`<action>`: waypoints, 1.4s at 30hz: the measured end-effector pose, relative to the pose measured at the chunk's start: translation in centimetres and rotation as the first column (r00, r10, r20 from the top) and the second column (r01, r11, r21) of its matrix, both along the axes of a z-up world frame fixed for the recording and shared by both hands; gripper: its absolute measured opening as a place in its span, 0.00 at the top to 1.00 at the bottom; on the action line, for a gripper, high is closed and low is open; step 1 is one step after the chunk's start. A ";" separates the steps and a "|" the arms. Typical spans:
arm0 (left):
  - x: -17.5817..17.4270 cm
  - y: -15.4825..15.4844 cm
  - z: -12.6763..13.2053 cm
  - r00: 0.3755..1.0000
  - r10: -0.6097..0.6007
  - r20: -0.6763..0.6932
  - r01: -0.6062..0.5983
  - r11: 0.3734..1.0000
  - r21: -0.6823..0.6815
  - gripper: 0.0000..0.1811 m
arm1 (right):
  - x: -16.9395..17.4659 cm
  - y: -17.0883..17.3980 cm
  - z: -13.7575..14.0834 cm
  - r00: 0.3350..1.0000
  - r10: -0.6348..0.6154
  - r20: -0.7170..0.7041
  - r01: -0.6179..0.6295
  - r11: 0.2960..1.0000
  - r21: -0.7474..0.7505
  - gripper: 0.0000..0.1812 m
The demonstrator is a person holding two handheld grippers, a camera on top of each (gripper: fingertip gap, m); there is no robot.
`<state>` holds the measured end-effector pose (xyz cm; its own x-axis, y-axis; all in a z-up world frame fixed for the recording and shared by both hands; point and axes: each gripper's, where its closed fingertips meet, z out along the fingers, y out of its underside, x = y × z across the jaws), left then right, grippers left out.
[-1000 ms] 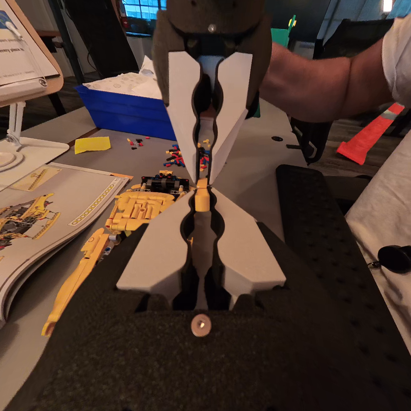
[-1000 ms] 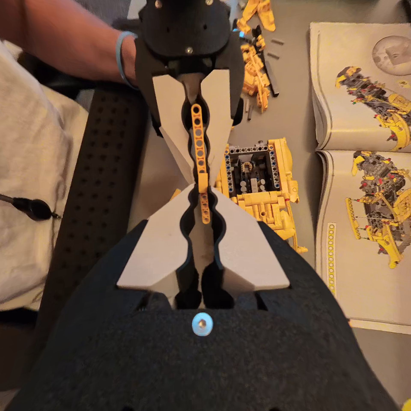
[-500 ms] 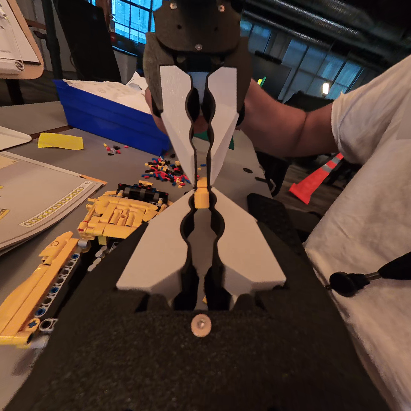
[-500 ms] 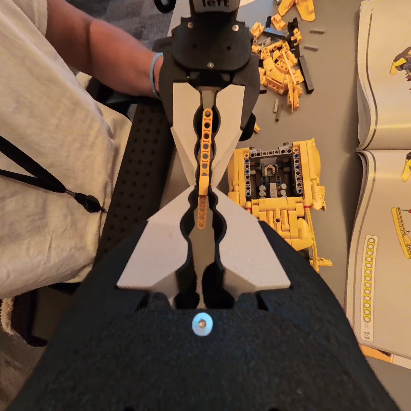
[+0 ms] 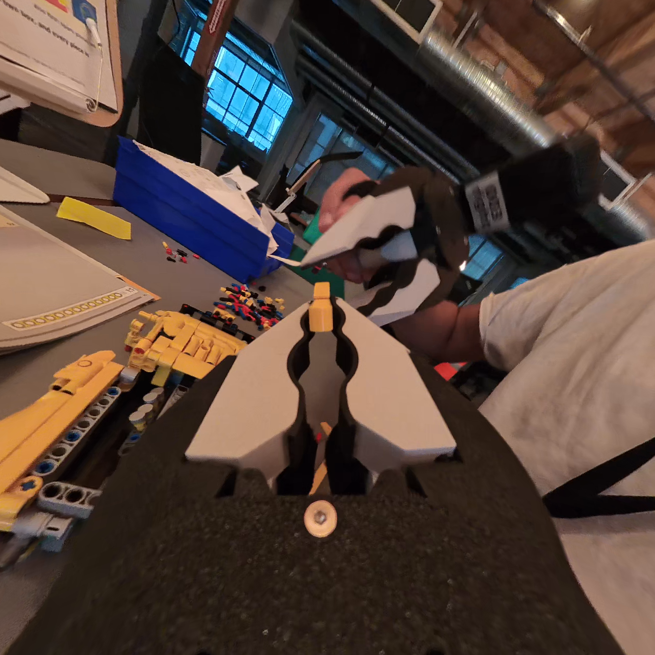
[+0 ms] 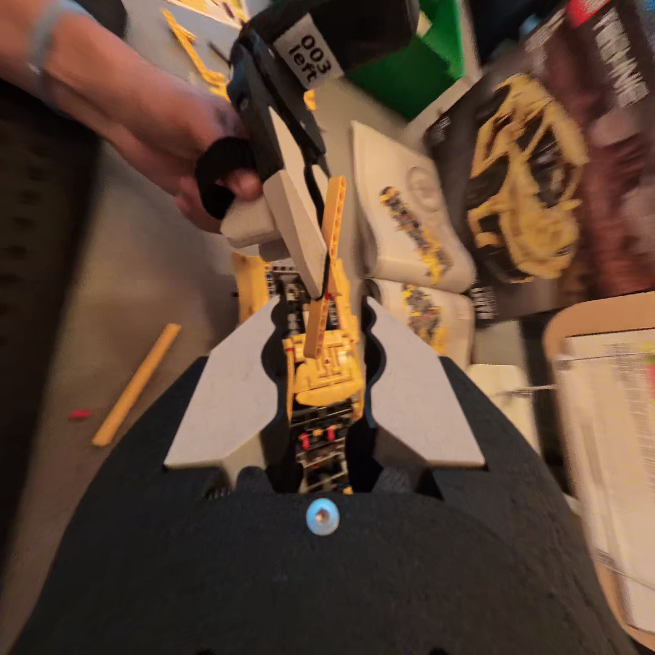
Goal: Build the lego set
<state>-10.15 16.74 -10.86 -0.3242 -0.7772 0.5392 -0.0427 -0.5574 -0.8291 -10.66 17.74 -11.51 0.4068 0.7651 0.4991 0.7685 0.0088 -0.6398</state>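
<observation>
A person works at a grey table (image 5: 149, 262) with two hand-held grippers. The left gripper (image 5: 320, 312) is clenched on a long yellow beam (image 6: 328, 248), pinched near its middle and held above the table. The right gripper (image 6: 320, 312) has its jaws spread wide and grasps nothing. Beneath both sits the partly built yellow vehicle model (image 5: 184, 345), near the table's front edge. A heap of small loose pieces (image 5: 248, 304) lies behind the model, beside a blue bin (image 5: 184, 212). An open instruction booklet (image 5: 53, 283) lies next to the model.
</observation>
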 end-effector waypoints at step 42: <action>-0.2 0.5 -0.5 0.997 -0.079 0.003 0.078 0.983 -0.166 0.96 | 0.2 -0.5 -1.1 0.989 0.001 -0.148 -0.005 0.999 -0.031 0.76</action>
